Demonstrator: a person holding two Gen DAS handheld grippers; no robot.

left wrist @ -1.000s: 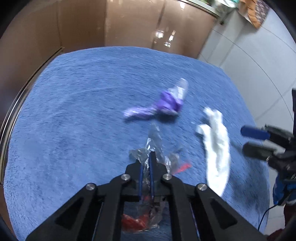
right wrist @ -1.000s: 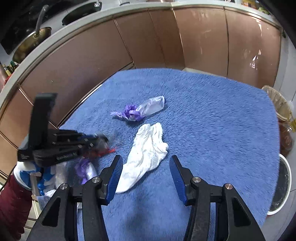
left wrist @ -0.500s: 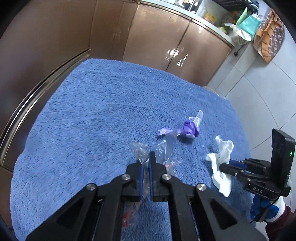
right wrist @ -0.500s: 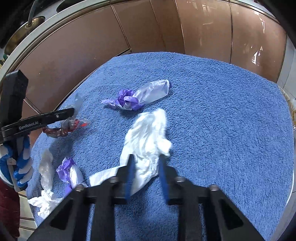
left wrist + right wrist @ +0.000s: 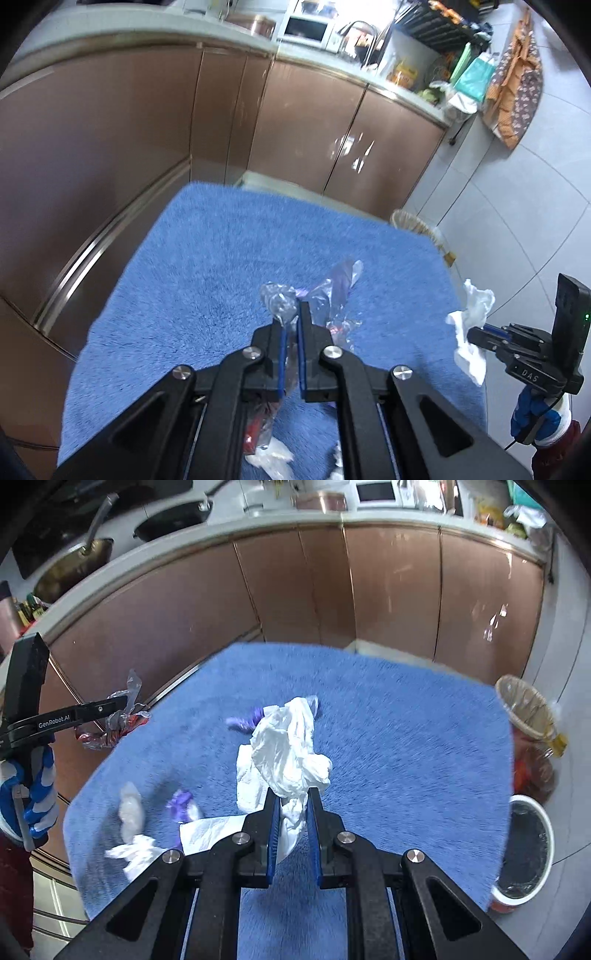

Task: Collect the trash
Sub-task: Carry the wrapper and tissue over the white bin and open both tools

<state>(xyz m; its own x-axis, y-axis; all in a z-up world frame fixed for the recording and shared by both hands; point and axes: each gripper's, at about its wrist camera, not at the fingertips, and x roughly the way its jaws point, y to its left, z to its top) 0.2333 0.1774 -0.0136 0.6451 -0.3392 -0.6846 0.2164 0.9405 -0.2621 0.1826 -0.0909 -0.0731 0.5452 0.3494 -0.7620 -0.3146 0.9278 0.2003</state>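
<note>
My left gripper [image 5: 290, 314] is shut on a clear plastic wrapper [image 5: 317, 299] with red print and holds it above the blue mat [image 5: 207, 266]; the wrapper also shows in the right wrist view [image 5: 114, 723]. My right gripper [image 5: 291, 794] is shut on a crumpled white tissue [image 5: 291, 746], lifted off the mat; the tissue also shows in the left wrist view [image 5: 471, 325]. A purple wrapper [image 5: 245, 720] lies on the mat behind the tissue. More white and purple scraps [image 5: 147, 819] lie at the mat's near left corner.
A lined wicker trash basket [image 5: 524, 709] stands on the floor off the mat's far right corner, also seen in the left wrist view [image 5: 413, 225]. A white round bucket [image 5: 528, 853] stands to the right. Brown cabinets [image 5: 332, 590] run behind and left of the mat.
Both grippers have risen with their trash. The right gripper, open a second ago, closed on the white tissue and lifted it off the mat. The left gripper kept its wrapper.
</note>
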